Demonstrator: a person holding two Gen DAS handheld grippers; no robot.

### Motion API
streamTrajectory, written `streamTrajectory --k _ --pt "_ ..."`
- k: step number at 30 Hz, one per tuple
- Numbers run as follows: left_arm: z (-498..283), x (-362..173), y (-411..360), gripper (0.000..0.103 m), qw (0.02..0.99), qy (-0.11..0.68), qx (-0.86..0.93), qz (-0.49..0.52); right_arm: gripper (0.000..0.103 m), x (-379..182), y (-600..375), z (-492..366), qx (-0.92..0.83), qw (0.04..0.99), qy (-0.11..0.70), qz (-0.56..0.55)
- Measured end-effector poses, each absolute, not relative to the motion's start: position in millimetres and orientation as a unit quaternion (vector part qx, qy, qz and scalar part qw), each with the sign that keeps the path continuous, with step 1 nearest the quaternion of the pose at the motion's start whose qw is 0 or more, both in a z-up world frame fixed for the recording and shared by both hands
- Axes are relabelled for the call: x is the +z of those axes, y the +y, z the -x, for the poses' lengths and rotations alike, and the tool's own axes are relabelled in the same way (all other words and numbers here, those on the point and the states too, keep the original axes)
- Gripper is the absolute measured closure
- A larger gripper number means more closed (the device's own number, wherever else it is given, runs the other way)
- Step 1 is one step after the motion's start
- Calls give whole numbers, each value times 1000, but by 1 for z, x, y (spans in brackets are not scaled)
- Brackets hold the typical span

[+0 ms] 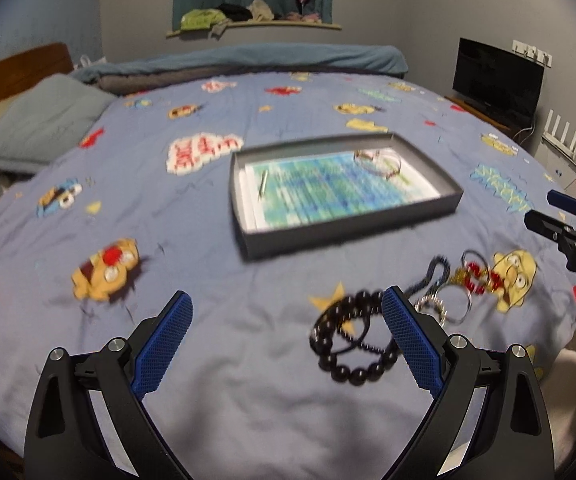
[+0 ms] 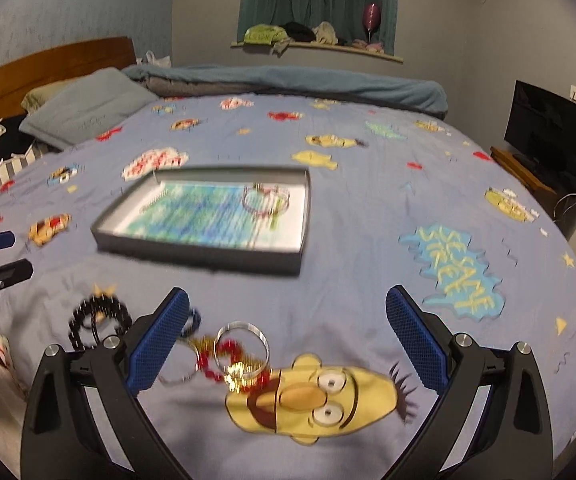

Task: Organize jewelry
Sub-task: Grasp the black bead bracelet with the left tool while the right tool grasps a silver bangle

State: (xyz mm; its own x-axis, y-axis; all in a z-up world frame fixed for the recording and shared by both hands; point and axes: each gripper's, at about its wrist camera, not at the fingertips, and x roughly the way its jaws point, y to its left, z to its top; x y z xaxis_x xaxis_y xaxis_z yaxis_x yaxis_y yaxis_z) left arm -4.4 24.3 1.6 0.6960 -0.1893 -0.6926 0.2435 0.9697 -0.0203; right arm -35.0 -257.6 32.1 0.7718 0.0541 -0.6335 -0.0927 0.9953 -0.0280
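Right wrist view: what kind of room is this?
A bedroom, most likely. The work surface is a bed with a cartoon-print cover, a wooden headboard and a pillow at one end, and a TV against the wall.

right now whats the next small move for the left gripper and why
Probably ease the open left gripper right and down onto the black bead bracelet: it lies loose on the bedspread by the right finger, while the grey tray already holds some pieces.

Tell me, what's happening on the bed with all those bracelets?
Someone is sorting jewelry with two hand-held tongs. Both the left tongs and right tongs are open and empty. A black bead bracelet and a red-and-gold bracelet lie on the bedspread. The grey tray already holds bangles.
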Motion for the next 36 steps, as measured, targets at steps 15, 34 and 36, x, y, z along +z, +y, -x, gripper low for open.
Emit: streamTrajectory --k 15,34,36 --pt "-3 -56 8 31 895 415 -155 -50 6 -22 -243 36 57 937 342 35" --pt "-18 -74 -11 83 879 437 -166 -93 34 -49 -237 21 99 918 384 24" --pt "-18 -76 -13 84 878 437 -162 -103 35 -50 -238 20 101 917 385 23"
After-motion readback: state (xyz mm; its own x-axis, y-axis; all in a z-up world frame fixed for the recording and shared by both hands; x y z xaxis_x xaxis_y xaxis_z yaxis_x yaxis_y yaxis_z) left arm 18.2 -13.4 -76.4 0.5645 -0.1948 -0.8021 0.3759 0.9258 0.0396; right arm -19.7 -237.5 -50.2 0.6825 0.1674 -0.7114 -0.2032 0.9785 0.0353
